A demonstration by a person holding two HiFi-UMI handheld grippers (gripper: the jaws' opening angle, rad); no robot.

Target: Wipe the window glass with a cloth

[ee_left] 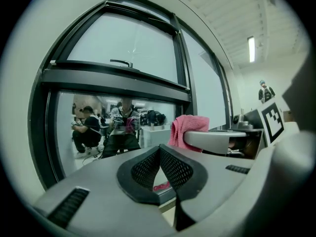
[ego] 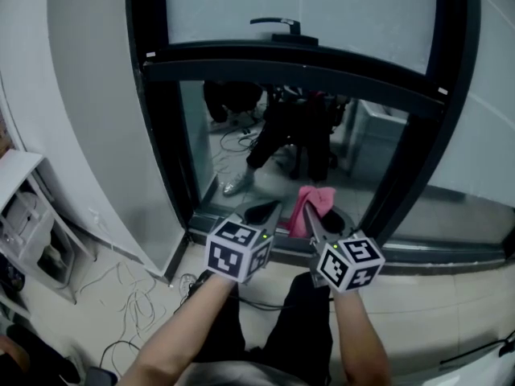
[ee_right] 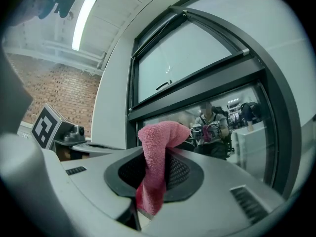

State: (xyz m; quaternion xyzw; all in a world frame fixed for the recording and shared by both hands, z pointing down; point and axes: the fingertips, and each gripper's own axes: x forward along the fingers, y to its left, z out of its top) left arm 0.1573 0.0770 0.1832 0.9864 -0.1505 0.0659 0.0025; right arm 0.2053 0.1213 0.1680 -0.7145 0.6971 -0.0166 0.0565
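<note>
The window's lower glass pane (ego: pixel 241 147) sits in a black frame and reflects a seated person. In the head view both grippers are held low in front of it, near the sill. My right gripper (ego: pixel 312 219) is shut on a pink cloth (ego: pixel 311 200), which bunches up above the jaws just short of the glass. In the right gripper view the pink cloth (ee_right: pixel 158 142) is pinched between the black pads of the right gripper (ee_right: pixel 155 157) and hangs down through them. My left gripper (ego: pixel 264 212) is beside it on the left, its pads (ee_left: pixel 148 169) meeting with nothing between them.
A black window handle (ego: pixel 278 24) sits on the frosted upper pane (ego: pixel 354 14). A white wall column (ego: pixel 88 119) stands left of the frame. A white rack (ego: pixel 28 232) and loose cables (ego: pixel 129 296) lie on the floor at the left.
</note>
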